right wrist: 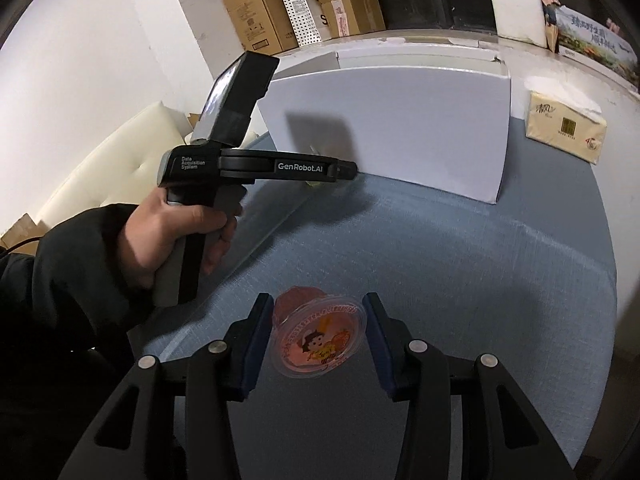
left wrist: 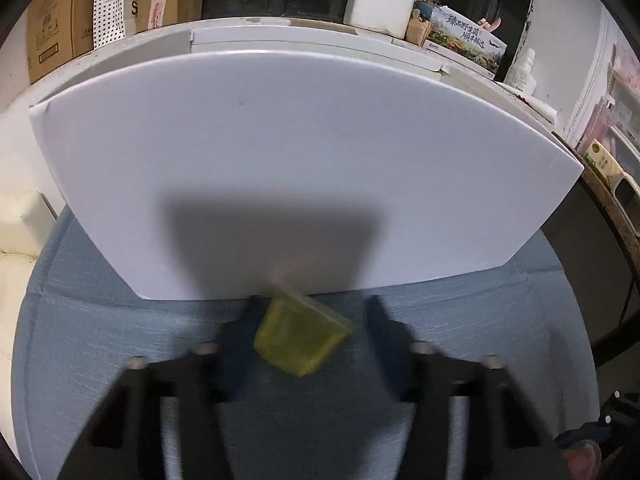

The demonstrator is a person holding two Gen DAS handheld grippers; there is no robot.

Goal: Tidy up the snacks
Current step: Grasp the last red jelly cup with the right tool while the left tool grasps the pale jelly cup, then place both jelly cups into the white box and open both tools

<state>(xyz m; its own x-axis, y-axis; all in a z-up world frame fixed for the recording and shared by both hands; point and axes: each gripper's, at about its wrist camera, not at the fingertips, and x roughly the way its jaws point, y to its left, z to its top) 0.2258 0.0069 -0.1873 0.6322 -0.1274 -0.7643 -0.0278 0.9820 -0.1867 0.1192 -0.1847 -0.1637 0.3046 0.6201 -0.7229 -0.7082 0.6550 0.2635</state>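
Meanwhile, right gripper (right wrist: 316, 344) gaped around pink jelly cup (right wrist: 318, 340), unclamped; left gripper (left wrist: 310, 336) gaped, yellow cup (left wrist: 302, 334) blurred, loose. Risked tumbling short of white box (left wrist: 280, 160).

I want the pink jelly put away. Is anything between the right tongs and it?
No. The pink jelly cup already sits between the right tongs' two open fingers on the blue cloth, with nothing visible between.
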